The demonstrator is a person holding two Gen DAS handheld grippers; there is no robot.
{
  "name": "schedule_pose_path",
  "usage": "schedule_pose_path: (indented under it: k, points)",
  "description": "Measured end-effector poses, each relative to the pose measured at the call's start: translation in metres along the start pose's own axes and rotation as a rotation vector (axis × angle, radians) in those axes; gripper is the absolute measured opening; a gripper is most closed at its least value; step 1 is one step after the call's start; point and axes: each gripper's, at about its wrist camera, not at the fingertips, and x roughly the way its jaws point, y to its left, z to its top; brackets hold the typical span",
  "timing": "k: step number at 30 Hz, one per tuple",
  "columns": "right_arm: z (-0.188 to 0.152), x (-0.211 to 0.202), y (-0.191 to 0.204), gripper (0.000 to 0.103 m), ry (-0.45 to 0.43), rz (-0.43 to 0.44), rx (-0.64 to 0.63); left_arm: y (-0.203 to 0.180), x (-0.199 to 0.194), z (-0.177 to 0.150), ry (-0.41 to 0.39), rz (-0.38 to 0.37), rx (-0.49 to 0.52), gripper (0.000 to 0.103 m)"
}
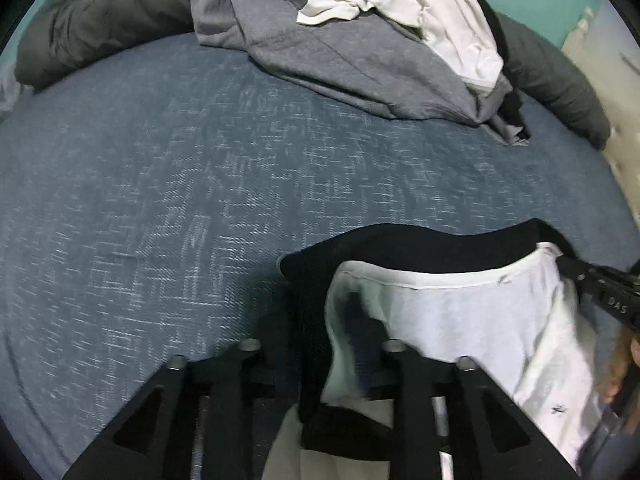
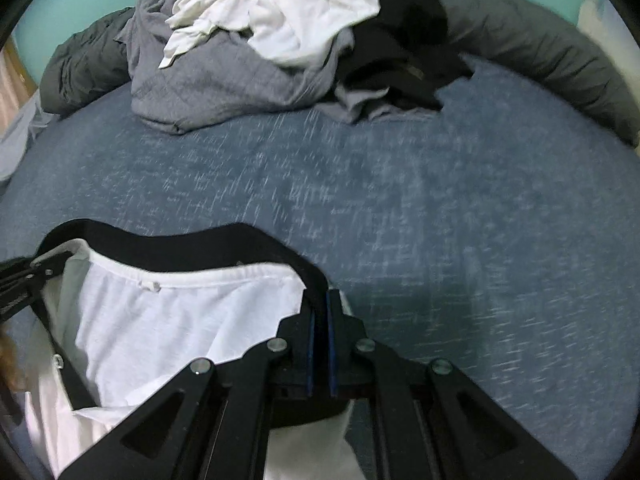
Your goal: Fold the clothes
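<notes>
**Both claws closed on a black and white shirt**

The right claw (image 2: 320,320) is closed on the black edge of the shirt (image 2: 168,312), at one end of the collar. The left claw (image 1: 320,344) is wrapped by the same shirt (image 1: 460,312) and the cloth is gripped between its fingers. The shirt is held up above the blue bed cover (image 1: 160,200). A pile of grey and white clothes (image 2: 240,48) is seen at the far side, in front of a dark blanket (image 2: 540,48).

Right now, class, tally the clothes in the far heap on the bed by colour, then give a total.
Grey: 1
White: 1
Black: 1
Total: 3
</notes>
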Motion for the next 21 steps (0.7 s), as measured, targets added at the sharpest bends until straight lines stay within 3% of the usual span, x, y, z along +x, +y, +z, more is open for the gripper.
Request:
schedule_pose_path:
  k: [1, 2, 3, 4, 6, 7, 10, 12, 15, 21]
  points:
    - [0.001, -0.001, -0.001, 0.017, 0.004, 0.023, 0.007, 0.001, -0.005, 0.0, -0.007, -0.002, -0.008, 0.067]
    - [0.0, -0.005, -0.002, 0.025, -0.007, 0.03, 0.009, 0.003, -0.01, 0.0, -0.012, -0.005, -0.019, 0.073]
    - [0.0, -0.012, -0.003, 0.046, -0.027, 0.037, 0.014, 0.005, -0.016, 0.0, -0.021, -0.015, -0.031, 0.073]
    - [-0.001, -0.019, -0.006, 0.055, -0.047, 0.052, 0.023, 0.006, -0.023, 0.001, -0.032, -0.027, -0.042, 0.073]
    - [-0.002, -0.036, -0.011, 0.056, -0.093, 0.077, 0.047, 0.011, -0.037, 0.001, -0.057, -0.036, -0.062, 0.077]
    - [-0.003, -0.046, -0.013, 0.058, -0.121, 0.08, 0.062, 0.015, -0.048, -0.001, -0.079, -0.041, -0.078, 0.084]
    - [-0.008, -0.076, -0.023, 0.059, -0.2, 0.1, 0.12, 0.03, -0.082, -0.017, -0.136, -0.058, -0.097, 0.085]
    - [-0.013, -0.091, -0.03, 0.061, -0.217, 0.123, 0.167, 0.039, -0.096, -0.035, -0.129, -0.046, -0.07, 0.085]
    - [-0.036, -0.107, -0.046, 0.061, -0.19, 0.138, 0.203, 0.061, -0.103, -0.064, -0.095, -0.017, -0.065, 0.085]
    - [-0.12, -0.124, -0.102, 0.061, -0.127, 0.171, 0.334, 0.084, -0.109, -0.135, -0.001, -0.1, -0.089, 0.085]
